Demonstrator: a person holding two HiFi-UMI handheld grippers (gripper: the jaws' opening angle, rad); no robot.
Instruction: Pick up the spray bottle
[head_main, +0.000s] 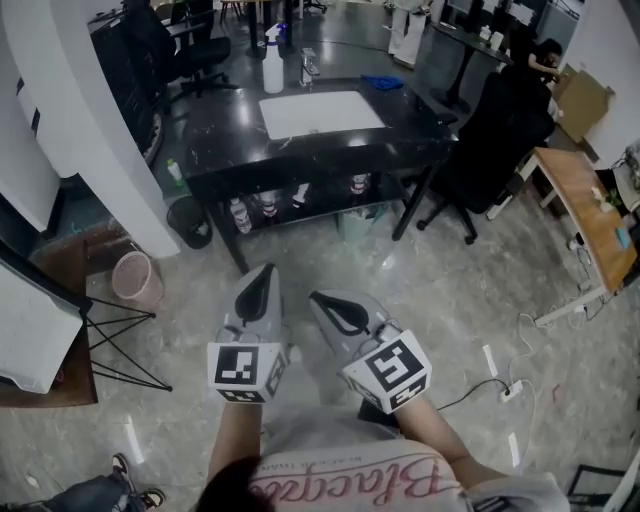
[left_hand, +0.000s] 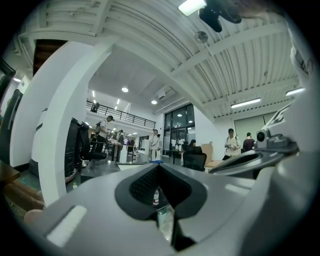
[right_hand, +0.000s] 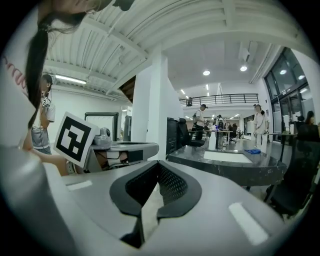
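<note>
Left gripper (head_main: 262, 280) and right gripper (head_main: 325, 303), both closed and empty, aim toward the spray bottle (head_main: 272, 62), well beyond reach on the table (head_main: 225, 150).

The spray bottle (head_main: 272, 62) and items (head_main: 268, 203) under the table (head_main: 220, 150) look too small for detail.

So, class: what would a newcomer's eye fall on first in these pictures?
First, the left hand-held gripper and right hand-held gripper, both shut and empty, low in the head view. Beyond them stands a black table with a white spray bottle at its far edge.
</note>
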